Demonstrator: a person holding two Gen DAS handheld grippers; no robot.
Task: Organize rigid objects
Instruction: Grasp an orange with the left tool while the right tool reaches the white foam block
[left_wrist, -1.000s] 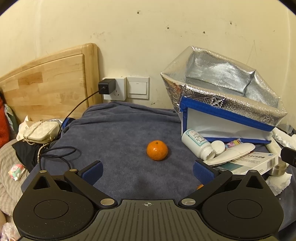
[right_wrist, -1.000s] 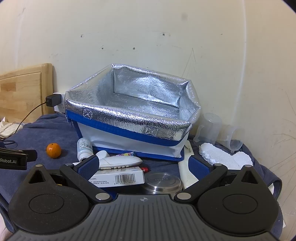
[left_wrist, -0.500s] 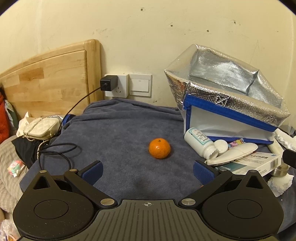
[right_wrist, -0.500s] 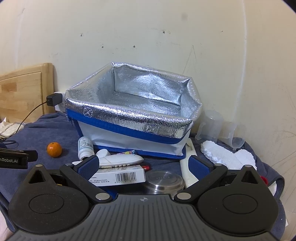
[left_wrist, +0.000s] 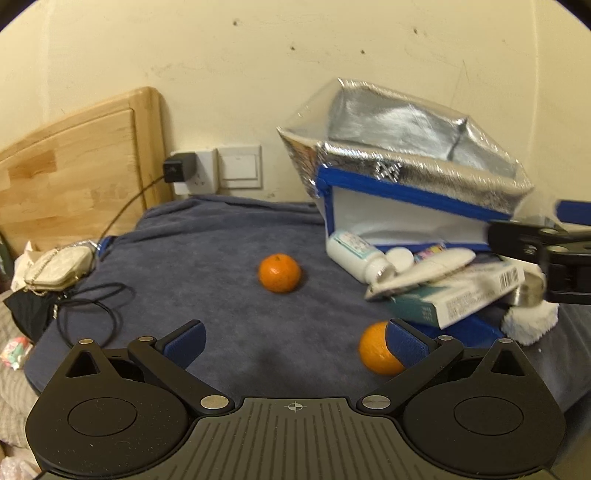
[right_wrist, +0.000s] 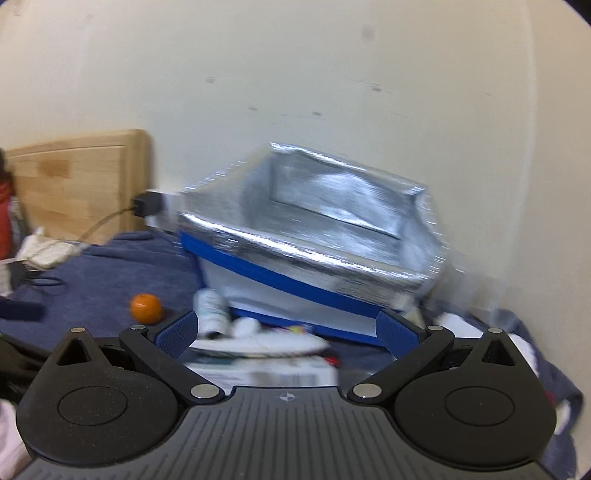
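Note:
On the dark blue towel (left_wrist: 207, 258) lies one orange (left_wrist: 279, 272); a second orange (left_wrist: 376, 349) sits close behind my left gripper's right fingertip. My left gripper (left_wrist: 295, 339) is open, with nothing between its fingers. A foil-lined blue and white bag (left_wrist: 406, 147) stands open at the right. In front of it are piled a white bottle (left_wrist: 354, 254), a white tube (left_wrist: 424, 273), a medicine box (left_wrist: 458, 295) and a metal tin (left_wrist: 532, 291). My right gripper (right_wrist: 286, 332) is open above the tube (right_wrist: 258, 345) and box (right_wrist: 258, 374), facing the bag (right_wrist: 314, 229); this view is blurred.
A wooden headboard (left_wrist: 74, 166) stands at the left, with a charger (left_wrist: 179, 168) in the wall socket and a black cable (left_wrist: 88, 310) looped on the towel. A white purse (left_wrist: 55, 267) lies at the towel's left edge. A white foam piece (left_wrist: 532, 325) lies beside the tin.
My left gripper has pulled back and swung right, so a second orange shows by its right fingertip. My right gripper has moved quickly left and now reaches into the left view's right edge.

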